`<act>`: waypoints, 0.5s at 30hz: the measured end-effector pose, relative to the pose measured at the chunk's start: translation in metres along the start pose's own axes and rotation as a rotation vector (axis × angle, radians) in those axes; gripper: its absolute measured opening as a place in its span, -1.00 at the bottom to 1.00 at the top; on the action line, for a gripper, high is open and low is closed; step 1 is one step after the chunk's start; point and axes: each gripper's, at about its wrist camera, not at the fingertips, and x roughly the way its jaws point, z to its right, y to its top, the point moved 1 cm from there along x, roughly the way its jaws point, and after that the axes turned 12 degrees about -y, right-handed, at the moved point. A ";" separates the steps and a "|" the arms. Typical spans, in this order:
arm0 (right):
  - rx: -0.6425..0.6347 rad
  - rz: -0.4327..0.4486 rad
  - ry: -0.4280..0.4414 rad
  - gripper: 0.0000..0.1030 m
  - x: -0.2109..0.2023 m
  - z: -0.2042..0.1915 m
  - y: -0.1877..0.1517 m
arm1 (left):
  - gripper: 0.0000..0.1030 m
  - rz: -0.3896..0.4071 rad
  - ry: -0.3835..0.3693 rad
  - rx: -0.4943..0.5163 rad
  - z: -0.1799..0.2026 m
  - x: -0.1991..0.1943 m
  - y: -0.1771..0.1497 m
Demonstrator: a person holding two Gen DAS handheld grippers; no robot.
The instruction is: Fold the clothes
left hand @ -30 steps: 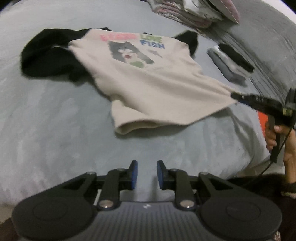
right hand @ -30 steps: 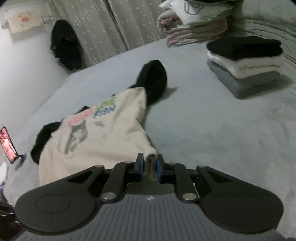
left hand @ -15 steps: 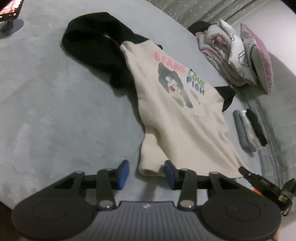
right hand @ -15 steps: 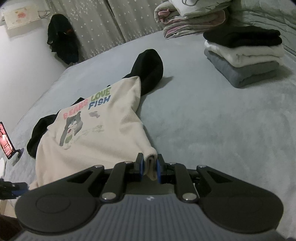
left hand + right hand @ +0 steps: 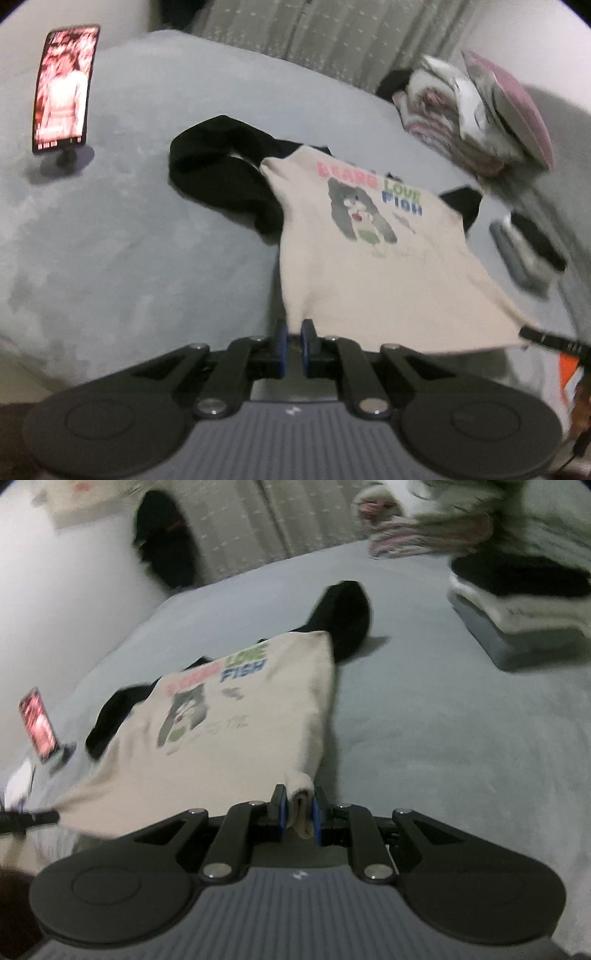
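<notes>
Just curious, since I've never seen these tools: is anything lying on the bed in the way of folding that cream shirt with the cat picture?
Nothing visible blocks it. Both grippers, left and right, already pinch the cream shirt at its hem corners. The phone on its stand and the stack of folded clothes sit apart from it on the grey bed.

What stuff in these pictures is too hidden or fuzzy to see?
- Phone screen, left wrist view: too blurred to make out.
- Sweatshirt hem inside the left gripper: hidden by the blue pads.
- Right gripper, left wrist view: cut off at the right edge.
- Folded clothes stack, right wrist view: motion-blurred, garments unclear.
</notes>
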 end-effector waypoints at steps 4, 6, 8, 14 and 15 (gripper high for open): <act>-0.082 -0.048 -0.011 -0.68 -0.001 -0.010 -0.006 | -0.86 -0.099 0.034 0.056 0.001 0.009 -0.008; -0.117 -0.079 -0.020 -0.68 0.001 -0.012 -0.009 | -0.86 -0.133 0.064 0.091 0.001 0.017 -0.013; -0.150 -0.110 -0.035 -0.68 0.006 -0.013 -0.012 | -0.86 -0.164 0.083 0.118 0.000 0.025 -0.016; -0.193 -0.153 -0.053 -0.64 0.015 -0.015 -0.019 | -0.79 -0.197 0.076 0.132 -0.004 0.029 -0.018; -0.188 -0.153 -0.049 -0.61 0.014 -0.014 -0.018 | -0.67 -0.197 0.069 0.129 -0.004 0.027 -0.017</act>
